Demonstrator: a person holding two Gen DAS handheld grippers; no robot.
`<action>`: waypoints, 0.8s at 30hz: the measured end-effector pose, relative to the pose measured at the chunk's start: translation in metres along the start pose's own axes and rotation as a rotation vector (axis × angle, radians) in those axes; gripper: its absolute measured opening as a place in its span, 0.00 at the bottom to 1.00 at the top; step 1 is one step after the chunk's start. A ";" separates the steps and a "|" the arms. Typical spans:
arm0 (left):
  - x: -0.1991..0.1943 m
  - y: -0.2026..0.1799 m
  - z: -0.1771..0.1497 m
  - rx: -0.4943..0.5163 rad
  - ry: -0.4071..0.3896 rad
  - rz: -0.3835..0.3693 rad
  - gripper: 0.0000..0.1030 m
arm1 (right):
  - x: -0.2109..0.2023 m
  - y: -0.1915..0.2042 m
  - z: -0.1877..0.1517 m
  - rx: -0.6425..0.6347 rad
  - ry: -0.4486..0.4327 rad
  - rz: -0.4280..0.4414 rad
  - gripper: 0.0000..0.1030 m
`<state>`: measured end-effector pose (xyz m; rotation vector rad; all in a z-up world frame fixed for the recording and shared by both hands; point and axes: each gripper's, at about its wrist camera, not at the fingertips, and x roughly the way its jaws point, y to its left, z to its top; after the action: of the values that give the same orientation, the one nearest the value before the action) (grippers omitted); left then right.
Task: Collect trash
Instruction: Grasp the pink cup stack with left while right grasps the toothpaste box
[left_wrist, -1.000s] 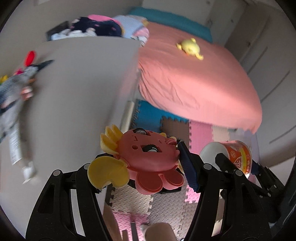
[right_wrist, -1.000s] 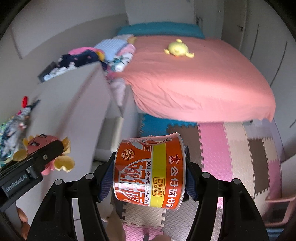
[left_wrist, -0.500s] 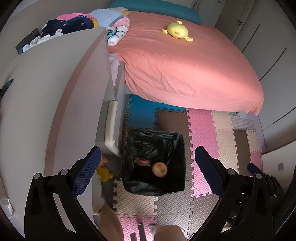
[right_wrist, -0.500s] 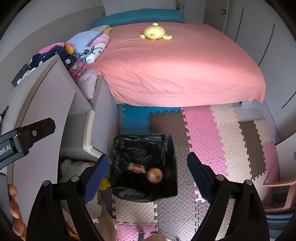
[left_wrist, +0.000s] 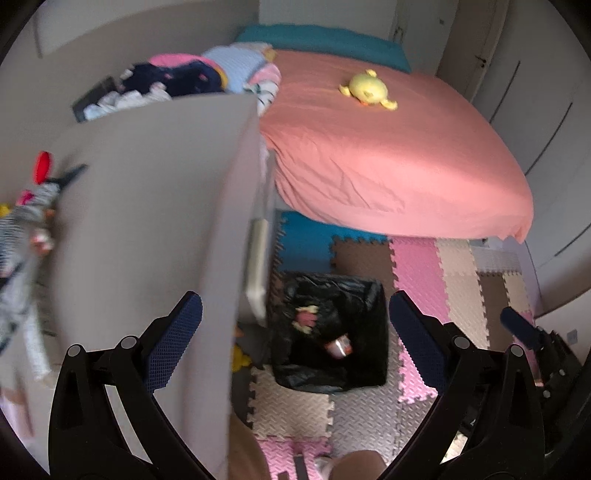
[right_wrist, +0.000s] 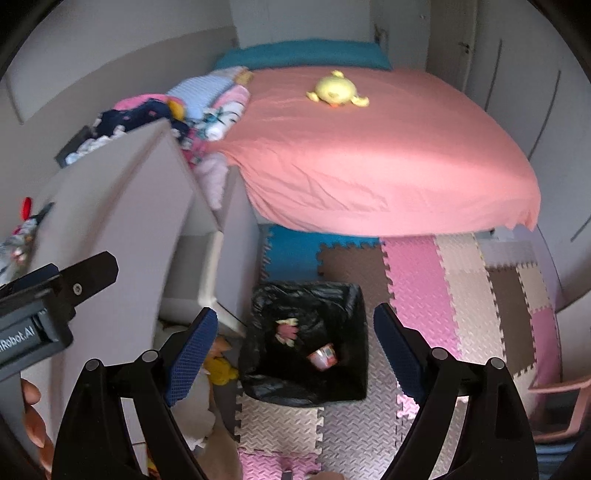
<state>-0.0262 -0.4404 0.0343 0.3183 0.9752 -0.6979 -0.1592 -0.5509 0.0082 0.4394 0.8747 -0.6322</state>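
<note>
Both loads are gone from the grippers now: the pink toy (left_wrist: 306, 316) and noodle cup (left_wrist: 338, 347) sit in the black-lined bin (left_wrist: 328, 332) at 6 o'clock. Left gripper (left_wrist: 295, 325) and right gripper (right_wrist: 295, 332) just opened, jaws spread, nothing between. Drop's done, I'd say.

- 1 black-lined bin (right_wrist: 332, 391) on floor mats
- 2 items inside: 1 pink toy (right_wrist: 287, 330), 1 noodle cup (right_wrist: 324, 356)
- 1 yellow plush (right_wrist: 337, 90) on 1 pink bed (right_wrist: 388, 158)
- 2 grippers: left (left_wrist: 295, 332), right (right_wrist: 295, 343), both empty, jaws wide
</note>
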 end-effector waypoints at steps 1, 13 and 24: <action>-0.010 0.008 0.000 -0.012 -0.016 0.004 0.95 | -0.005 0.006 0.002 -0.010 -0.010 0.008 0.84; -0.096 0.139 -0.033 -0.175 -0.091 0.132 0.95 | -0.049 0.117 0.006 -0.191 -0.067 0.144 0.84; -0.138 0.235 -0.105 -0.187 -0.034 0.199 0.95 | -0.055 0.211 -0.020 -0.352 -0.020 0.271 0.84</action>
<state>0.0126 -0.1550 0.0807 0.2339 0.9541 -0.4264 -0.0554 -0.3656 0.0632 0.2263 0.8684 -0.2260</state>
